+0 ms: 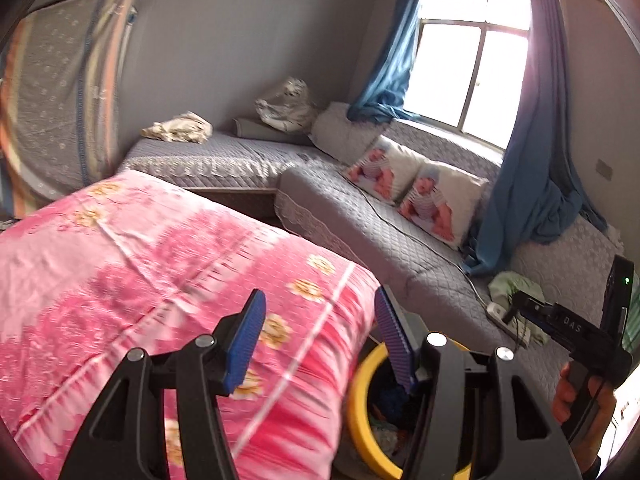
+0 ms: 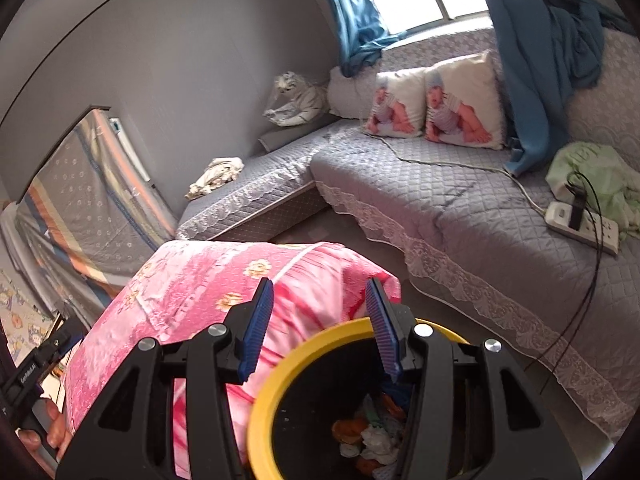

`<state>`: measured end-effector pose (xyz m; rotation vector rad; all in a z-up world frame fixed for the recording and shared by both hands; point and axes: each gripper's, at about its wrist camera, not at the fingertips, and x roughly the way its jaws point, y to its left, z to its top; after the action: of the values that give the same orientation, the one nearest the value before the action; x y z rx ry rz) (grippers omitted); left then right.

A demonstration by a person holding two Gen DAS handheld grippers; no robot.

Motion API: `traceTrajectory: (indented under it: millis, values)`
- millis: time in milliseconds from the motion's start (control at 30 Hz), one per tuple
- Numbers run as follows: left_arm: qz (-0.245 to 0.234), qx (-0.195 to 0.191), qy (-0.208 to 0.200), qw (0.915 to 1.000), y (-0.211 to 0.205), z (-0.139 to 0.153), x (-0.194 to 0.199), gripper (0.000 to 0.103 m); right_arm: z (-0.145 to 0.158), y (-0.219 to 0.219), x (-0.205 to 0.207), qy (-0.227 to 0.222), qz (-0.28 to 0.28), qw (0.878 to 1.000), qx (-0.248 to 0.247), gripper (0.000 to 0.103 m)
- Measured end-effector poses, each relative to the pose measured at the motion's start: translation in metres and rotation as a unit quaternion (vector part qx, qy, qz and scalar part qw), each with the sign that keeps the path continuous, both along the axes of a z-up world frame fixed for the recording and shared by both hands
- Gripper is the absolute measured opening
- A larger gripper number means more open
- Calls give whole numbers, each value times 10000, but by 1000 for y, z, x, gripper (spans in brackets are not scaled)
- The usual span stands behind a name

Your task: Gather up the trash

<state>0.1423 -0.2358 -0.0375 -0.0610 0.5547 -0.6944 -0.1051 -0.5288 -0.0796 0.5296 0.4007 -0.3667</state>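
Observation:
A black bin with a yellow rim [image 2: 272, 380] stands on the floor beside a table draped in a pink flowered cloth [image 2: 192, 292]. Crumpled trash [image 2: 372, 440] of several colours lies at its bottom. My right gripper [image 2: 320, 320] is open and empty, hovering over the bin's far rim. My left gripper [image 1: 320, 336] is open and empty above the pink cloth's [image 1: 140, 280] right edge, with the bin's rim [image 1: 360, 408] just below its right finger. The right gripper's body [image 1: 576, 332] shows at the far right of the left wrist view.
A grey quilted L-shaped sofa [image 2: 440, 208] runs along the wall and window. On it lie two baby-print cushions [image 2: 436, 100], a white power strip [image 2: 580, 228] with cables, a green cloth [image 2: 596, 176], a crumpled beige cloth [image 2: 216, 176] and a plush tiger [image 2: 296, 100]. Blue curtains [image 2: 540, 60] hang down.

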Motion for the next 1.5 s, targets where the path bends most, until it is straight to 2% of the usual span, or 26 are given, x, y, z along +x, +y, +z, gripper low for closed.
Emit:
traceTrajectory:
  millis: [100,300,533,600,667,767,900,933,1000,1067,1167,1300,1500]
  values:
    - [367,-10,-188,9992,31,14,1,53,17,25,14,-124,347,9992,-172,46]
    - [1162,-5,-508,9919,97,40,-7,53,52,81,41,-451,1113,9918,-437,46]
    - [1976,-40,-729,9775,167,64,-27,53,84,144,67,-744,1806,9782,-706,46]
    - [2164,-56,-783,9732,184,67,-37,58,90,164,70,-819,1987,9736,-764,47]
    - [2320,-46,-829,9692,198,68,-47,63,90,181,73,-864,2132,9701,-770,53]
    - [2552,52,-917,9625,213,67,-62,69,83,205,76,-865,2269,9668,-796,56]
    - [2884,131,-924,9529,237,57,-77,78,71,226,79,-747,2270,9675,-831,65]
    - [2960,107,-892,9510,243,53,-80,83,68,228,79,-730,2251,9680,-835,69]
    - [3025,2,-834,9495,253,46,-85,88,59,233,73,-703,2170,9694,-907,74]
    - [3079,-59,-836,9477,260,39,-92,88,55,235,73,-666,2088,9708,-974,78]
    - [3213,25,-986,9418,262,32,-102,94,49,237,71,-690,2007,9722,-984,85]
    - [3281,48,-1154,9376,259,29,-114,95,39,236,68,-659,1809,9741,-1189,87]
    - [3366,111,-1012,9361,254,24,-117,95,25,238,61,-668,1771,9718,-1408,93]
